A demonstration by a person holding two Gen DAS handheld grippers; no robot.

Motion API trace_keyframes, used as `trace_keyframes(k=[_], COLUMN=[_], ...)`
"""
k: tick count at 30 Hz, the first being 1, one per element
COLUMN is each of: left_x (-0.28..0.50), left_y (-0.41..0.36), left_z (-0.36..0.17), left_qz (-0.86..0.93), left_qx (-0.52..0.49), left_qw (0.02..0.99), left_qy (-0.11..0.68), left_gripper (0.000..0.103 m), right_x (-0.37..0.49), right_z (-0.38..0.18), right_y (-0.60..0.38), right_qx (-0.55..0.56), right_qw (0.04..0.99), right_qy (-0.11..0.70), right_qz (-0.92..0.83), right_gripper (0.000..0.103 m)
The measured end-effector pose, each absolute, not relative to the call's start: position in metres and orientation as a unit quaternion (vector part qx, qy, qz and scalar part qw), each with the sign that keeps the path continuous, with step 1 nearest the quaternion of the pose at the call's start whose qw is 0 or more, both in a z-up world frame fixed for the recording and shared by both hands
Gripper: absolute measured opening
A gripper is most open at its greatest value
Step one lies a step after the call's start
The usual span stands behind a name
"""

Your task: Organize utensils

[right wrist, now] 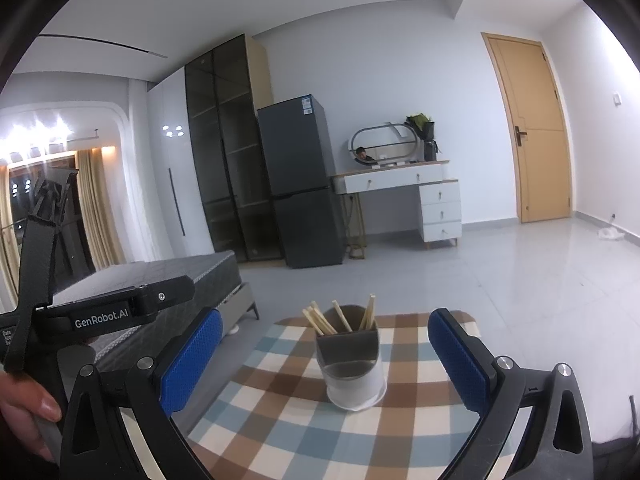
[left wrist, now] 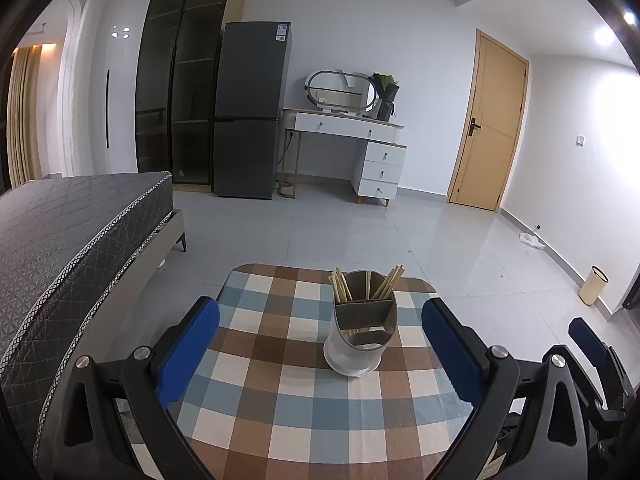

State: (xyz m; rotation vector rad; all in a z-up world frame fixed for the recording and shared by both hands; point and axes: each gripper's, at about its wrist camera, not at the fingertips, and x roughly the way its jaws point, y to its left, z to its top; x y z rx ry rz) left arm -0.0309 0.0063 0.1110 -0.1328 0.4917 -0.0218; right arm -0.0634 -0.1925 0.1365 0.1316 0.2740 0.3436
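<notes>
The utensil holder (left wrist: 362, 330) stands upright near the middle of the table (left wrist: 280, 412), a little toward its far edge, and it is ahead of both tools, touched by neither. In the left wrist view it sits between the spread fingers of the left hand-held gripper (left wrist: 320, 354), nearer the right-hand finger; in the right wrist view it stands between the fingers of the right hand-held gripper (right wrist: 326, 364), roughly centred. Both hand-held grippers are released, jaws wide apart and empty.

The holder is a round white cup with a grey divided insert. Pale wooden chopsticks (left wrist: 342, 286) lean out of its far compartments in loose bunches, some tilting left, some right; the near compartment looks empty, though its depth is hard to read.

Both tools are held low over the near edge of the table, pointing across it. A hand (right wrist: 24, 412) grips the left tool's handle at the left edge of the right wrist view, where black body lettering reads GenRobot.AI. The fingers carry blue dimpled pads (right wrist: 192, 360) on black frames.

The table has rounded corners and a checked cloth in brown, blue and cream. A bed with a grey patterned mattress (left wrist: 68, 232) stands to its left on the glossy tiled floor.
</notes>
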Motion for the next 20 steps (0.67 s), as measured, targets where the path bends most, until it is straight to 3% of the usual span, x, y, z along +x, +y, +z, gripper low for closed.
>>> trace_keyframes(k=[20], left_x=[-0.0343], left_y=[0.0052], left_z=[0.1113], left_qz=[-0.024], left_qx=[-0.06], left_qw=[0.97], left_qy=[0.236], left_gripper=[0.099], right_x=[-0.0627], right_z=[0.1334], right_y=[-0.1962], right_qx=[0.069], right_qw=[0.974], right_qy=[0.141], right_qz=[0.164], right_gripper=[0.103])
